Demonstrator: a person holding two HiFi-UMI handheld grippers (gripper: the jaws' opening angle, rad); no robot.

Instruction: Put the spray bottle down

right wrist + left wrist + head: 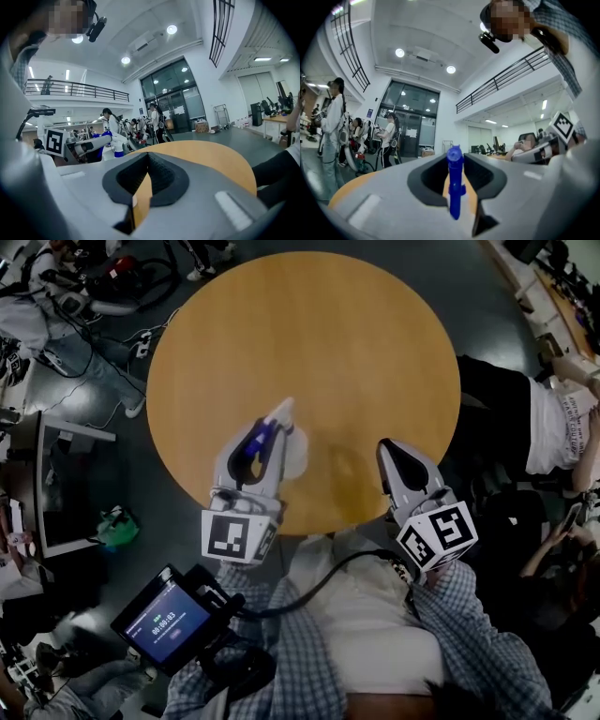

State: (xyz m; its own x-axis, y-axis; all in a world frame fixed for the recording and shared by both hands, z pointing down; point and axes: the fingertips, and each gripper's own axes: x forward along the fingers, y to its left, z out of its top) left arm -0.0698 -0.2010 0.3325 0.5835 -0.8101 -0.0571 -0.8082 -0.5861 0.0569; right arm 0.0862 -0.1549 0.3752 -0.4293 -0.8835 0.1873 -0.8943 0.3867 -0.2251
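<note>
Currently my left gripper (262,437) is clamped on the spray bottle (454,180), which hangs above the table (319,324), inside its near edge. My right gripper (401,454) is closed on nothing, over that same edge. To do this well, I'd lower the bottle until its base sits flat on the table, well inside the rim, and only then let go, drawing back level so I don't tip it. The round, bare wood should seat it steadily. Around the table are dark grey floor (487,324) and seated people (553,427).
</note>
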